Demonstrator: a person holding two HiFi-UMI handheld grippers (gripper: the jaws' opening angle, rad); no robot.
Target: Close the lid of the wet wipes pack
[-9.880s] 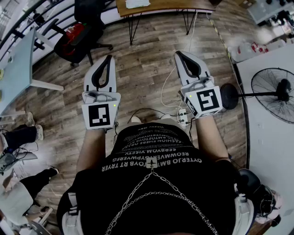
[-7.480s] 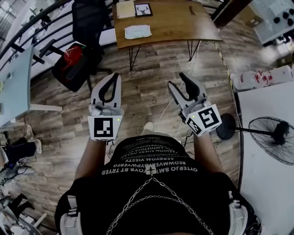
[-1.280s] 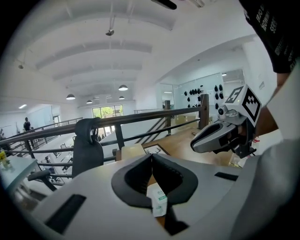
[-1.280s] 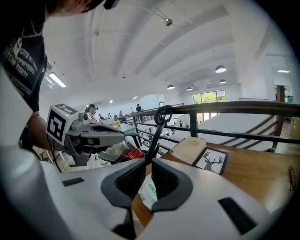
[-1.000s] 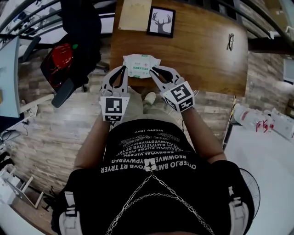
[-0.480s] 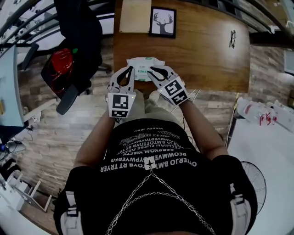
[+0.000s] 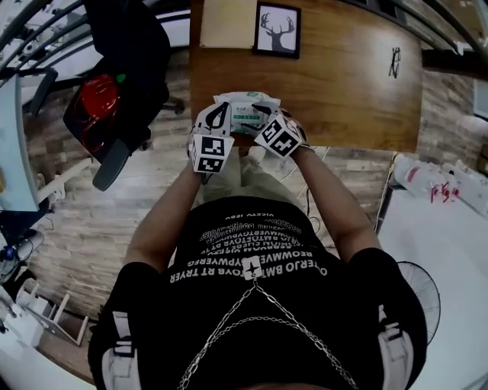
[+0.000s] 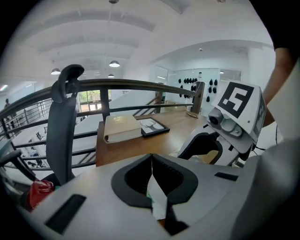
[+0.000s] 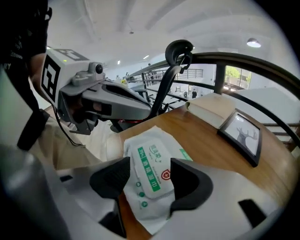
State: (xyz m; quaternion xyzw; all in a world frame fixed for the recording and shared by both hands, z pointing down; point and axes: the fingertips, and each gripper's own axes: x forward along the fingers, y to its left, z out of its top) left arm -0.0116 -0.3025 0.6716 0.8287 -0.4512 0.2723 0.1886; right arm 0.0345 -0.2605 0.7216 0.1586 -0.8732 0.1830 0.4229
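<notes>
The wet wipes pack (image 7: 245, 113) is white with a green stripe and lies near the front edge of the wooden table (image 7: 343, 99). Its lid flap (image 9: 149, 174) looks flat on top. My left gripper (image 8: 151, 161) is at the pack's left end (image 7: 219, 114). Its jaws meet, with a white strip of the pack (image 8: 157, 199) pinched between them. My right gripper (image 9: 149, 177) hangs over the pack from the right (image 7: 258, 123). Its jaws are opening and straddle the lid without pressing on it.
A framed deer picture (image 7: 276, 30) and a beige book (image 7: 227, 21) lie at the table's far side. Glasses (image 7: 394, 61) rest at the far right. A black chair (image 7: 126, 46) and a red object (image 7: 91, 103) stand left of the table.
Both grippers have come down onto the pack from just in front of it. The right jaws now stand wider apart, on either side of the lid.
</notes>
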